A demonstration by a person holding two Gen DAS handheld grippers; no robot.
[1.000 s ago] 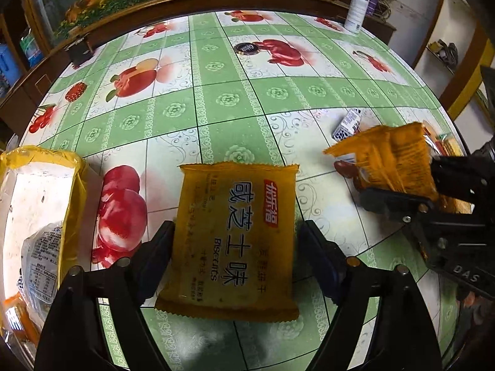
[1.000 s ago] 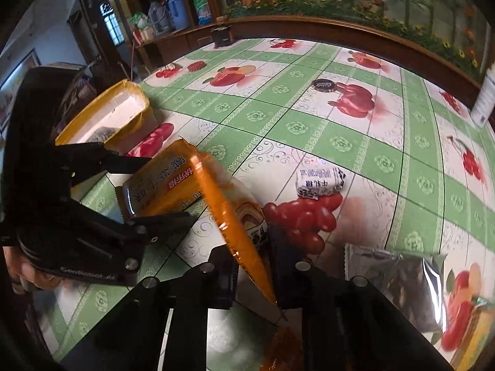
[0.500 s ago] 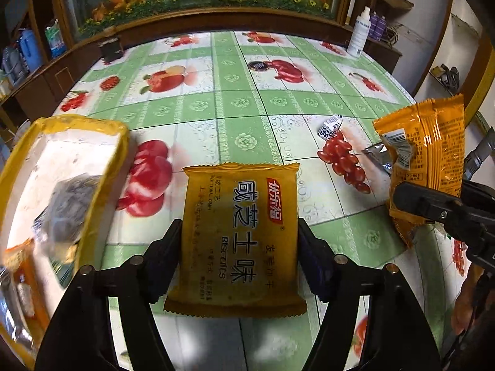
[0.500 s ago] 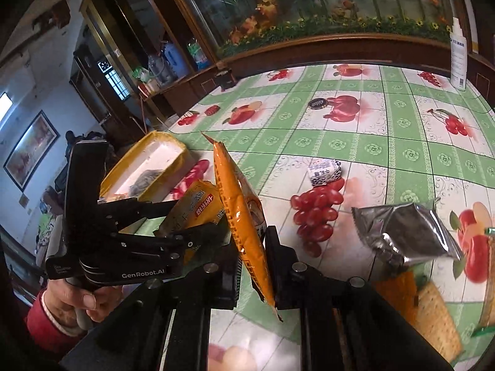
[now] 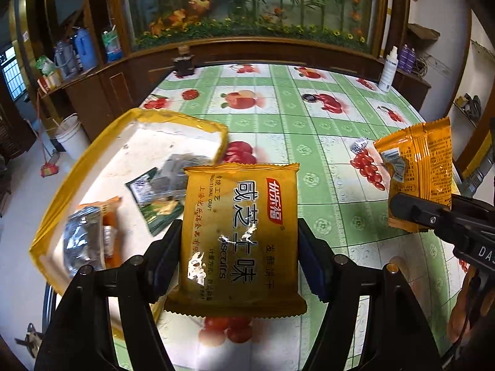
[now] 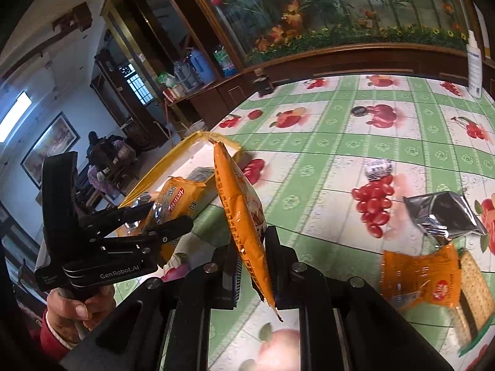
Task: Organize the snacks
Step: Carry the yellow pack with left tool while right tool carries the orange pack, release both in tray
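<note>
My left gripper (image 5: 238, 256) is shut on a flat yellow biscuit packet (image 5: 241, 235) and holds it in the air above the near right corner of the yellow-rimmed white tray (image 5: 77, 167). My right gripper (image 6: 252, 256) is shut on an orange snack packet (image 6: 241, 213), held edge-on and upright above the table. That packet shows at the right of the left wrist view (image 5: 417, 173). The left gripper with its packet shows in the right wrist view (image 6: 167, 225). The tray (image 6: 161, 170) holds several wrapped snacks.
On the green fruit-print tablecloth (image 6: 340, 142) lie a small wrapped candy (image 6: 377, 168), a silver foil packet (image 6: 442, 213), an orange packet (image 6: 417, 275) and a cracker packet (image 6: 476, 290). A white bottle (image 6: 475, 61) stands at the far edge by the wooden cabinet.
Both grippers have risen and moved left with their packets. The left one now hangs over the tray's corner; the tray has come toward the middle of the left wrist view.
</note>
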